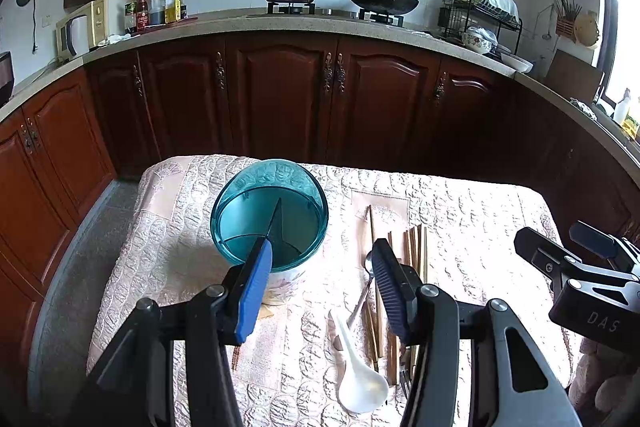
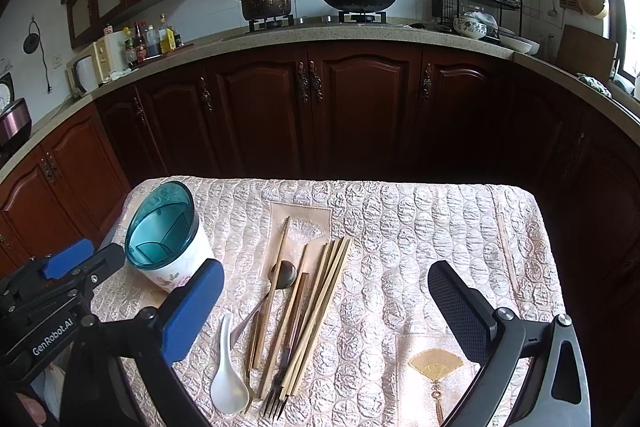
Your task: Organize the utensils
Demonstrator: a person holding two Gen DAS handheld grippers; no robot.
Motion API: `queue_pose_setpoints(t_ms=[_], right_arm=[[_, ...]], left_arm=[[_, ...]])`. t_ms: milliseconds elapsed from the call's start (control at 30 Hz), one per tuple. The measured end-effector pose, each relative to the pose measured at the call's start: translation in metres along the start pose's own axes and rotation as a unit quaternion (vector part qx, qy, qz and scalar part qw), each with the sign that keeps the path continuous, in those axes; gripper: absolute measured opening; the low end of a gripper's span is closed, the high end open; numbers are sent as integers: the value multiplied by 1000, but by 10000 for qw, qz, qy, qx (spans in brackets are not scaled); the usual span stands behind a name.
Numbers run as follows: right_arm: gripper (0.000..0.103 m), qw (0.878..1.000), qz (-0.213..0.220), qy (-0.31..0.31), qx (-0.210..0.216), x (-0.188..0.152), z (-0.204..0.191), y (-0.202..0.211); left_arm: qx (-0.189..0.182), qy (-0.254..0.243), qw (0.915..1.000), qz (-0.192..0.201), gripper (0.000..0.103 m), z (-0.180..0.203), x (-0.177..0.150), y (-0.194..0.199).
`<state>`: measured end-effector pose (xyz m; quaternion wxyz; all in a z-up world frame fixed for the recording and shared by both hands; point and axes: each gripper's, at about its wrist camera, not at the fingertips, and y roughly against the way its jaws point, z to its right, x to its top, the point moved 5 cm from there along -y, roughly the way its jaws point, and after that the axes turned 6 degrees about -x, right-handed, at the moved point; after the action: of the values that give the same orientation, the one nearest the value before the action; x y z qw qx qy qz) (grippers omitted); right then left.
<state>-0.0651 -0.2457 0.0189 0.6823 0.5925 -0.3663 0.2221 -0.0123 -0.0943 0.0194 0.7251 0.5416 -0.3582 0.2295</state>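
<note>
here, teal-rimmed utensil holder [image 2: 162, 231], divided inside

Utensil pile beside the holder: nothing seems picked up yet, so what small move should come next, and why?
Probably lower the right hand-held gripper onto the chopsticks, the nearest loose bundle. Both grippers are open and hold nothing, and every utensil lies on the cloth: chopsticks, metal spoon, white spoon, fork. The blue-rimmed holder looks empty.

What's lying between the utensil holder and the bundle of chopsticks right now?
In the right wrist view, only bare quilted cloth lies between the utensil holder and the chopsticks higher up; nearer the camera, the metal spoon and white ceramic spoon lie there.
</note>
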Motion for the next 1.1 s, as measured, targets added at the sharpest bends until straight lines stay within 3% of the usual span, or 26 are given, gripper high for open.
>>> queue_pose_setpoints(t_ms=[1100], right_arm=[[103,9997,-206,89,56,-10,-4,-14]], left_arm=[[-153,93,9995,-244,53,-4,-9,-10]])
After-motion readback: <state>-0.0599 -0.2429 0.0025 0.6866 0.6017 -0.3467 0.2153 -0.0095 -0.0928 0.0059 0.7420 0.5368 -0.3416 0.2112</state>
